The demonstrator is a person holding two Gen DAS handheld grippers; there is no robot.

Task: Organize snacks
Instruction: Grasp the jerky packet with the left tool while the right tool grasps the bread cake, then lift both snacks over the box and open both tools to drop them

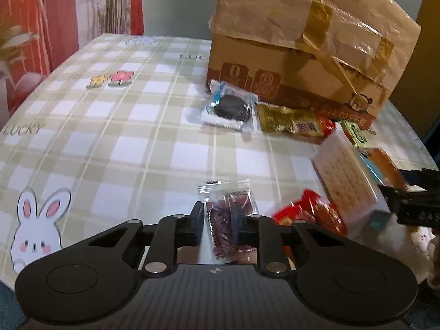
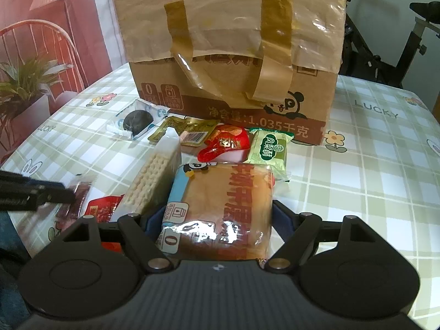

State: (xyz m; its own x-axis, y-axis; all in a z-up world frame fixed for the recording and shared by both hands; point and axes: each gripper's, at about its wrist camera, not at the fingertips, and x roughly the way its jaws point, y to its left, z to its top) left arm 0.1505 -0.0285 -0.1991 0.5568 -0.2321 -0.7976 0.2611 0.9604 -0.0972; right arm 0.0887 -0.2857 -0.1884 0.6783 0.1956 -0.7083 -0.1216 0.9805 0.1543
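Snacks mid-sort: left hand-held gripper (image 1: 220, 222) pinches purple packet (image 1: 228, 220); right hand-held gripper (image 2: 217, 220) wide, clasping bread pack (image 2: 220, 206). Next: lift toward box (image 2: 231, 55).

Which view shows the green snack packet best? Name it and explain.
The right wrist view: the green snack packet lies whole and sharp before the cardboard box, label readable. The left wrist view shows only a blurred corner behind the cracker pack.

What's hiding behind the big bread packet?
Behind the bread packet lie a green pastry packet and a red snack packet, then the cardboard box. Whatever sits under the bread is covered.
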